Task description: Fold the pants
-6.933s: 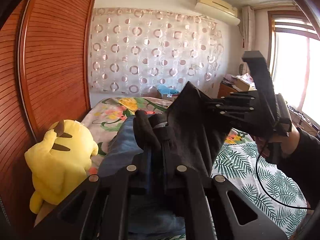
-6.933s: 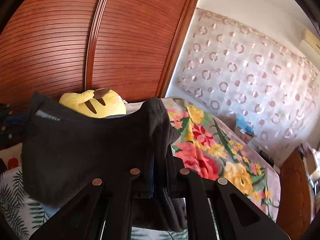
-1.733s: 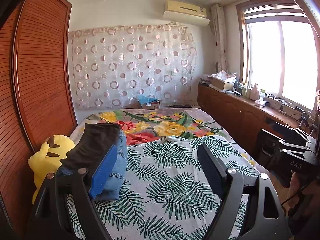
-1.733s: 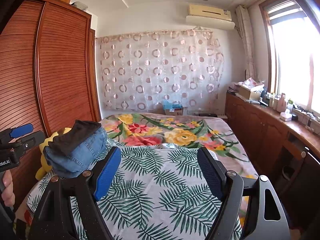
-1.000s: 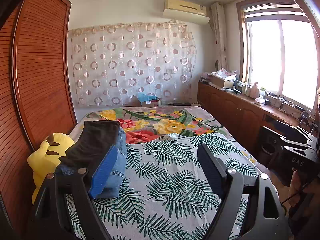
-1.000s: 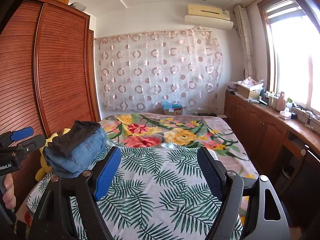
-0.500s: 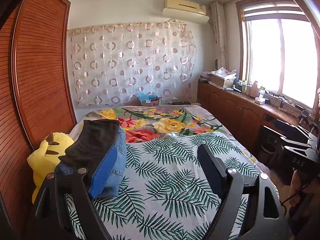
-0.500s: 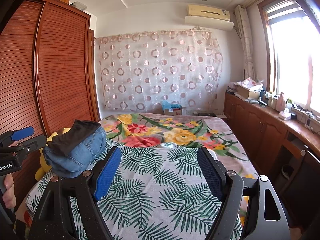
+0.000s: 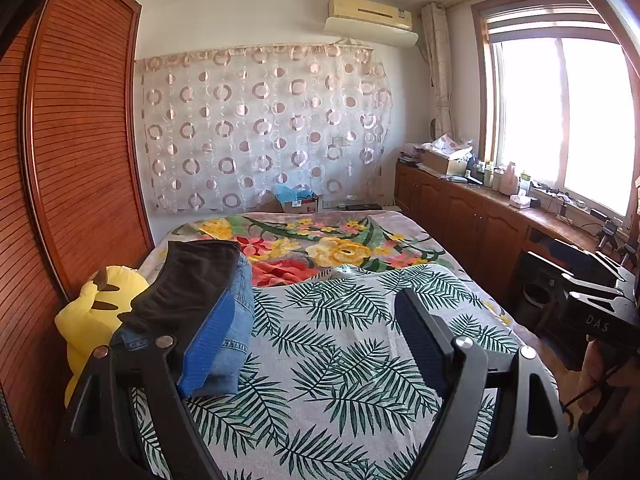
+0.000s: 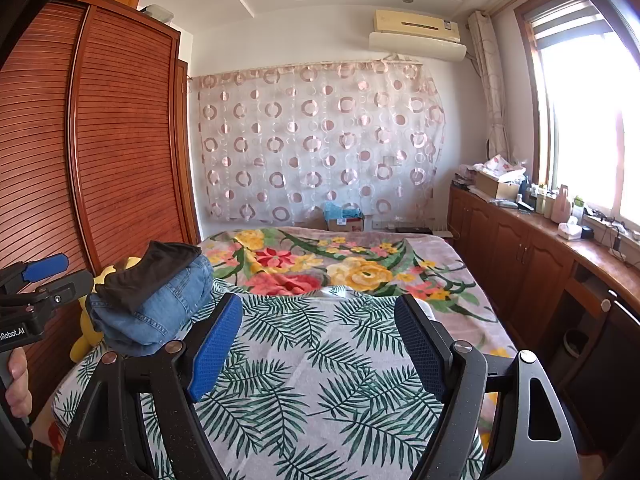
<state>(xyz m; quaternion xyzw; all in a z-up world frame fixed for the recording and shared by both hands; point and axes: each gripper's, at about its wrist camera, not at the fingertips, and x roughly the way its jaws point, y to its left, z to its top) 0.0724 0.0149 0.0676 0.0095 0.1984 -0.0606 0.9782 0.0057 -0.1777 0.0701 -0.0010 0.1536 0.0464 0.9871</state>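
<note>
Pants (image 9: 188,284): dark, folded, on top of the folded jeans (image 9: 236,320) at the left side of the bed (image 9: 340,360), just beside the yellow plush (image 9: 88,312). Judging by the stack, the fold looks finished; the step in hand is backing off.

Left gripper (image 9: 316,344) and right gripper (image 10: 320,344) both have jaws spread wide with nothing between the pads, held above the leaf-print sheet, well apart from the stack.

To do it well: keep both clear of the stack, don't snag the top layer, and check the edges line up before calling it done.

Hard to tell:
- The left gripper's blue pad covers the stack's near corner in its own view.
- Far side of the stack is hidden, so fold neatness is unverified.
- Fisheye warps the edges; the person's hand (image 10: 16,380) is cut off at the frame edge.
</note>
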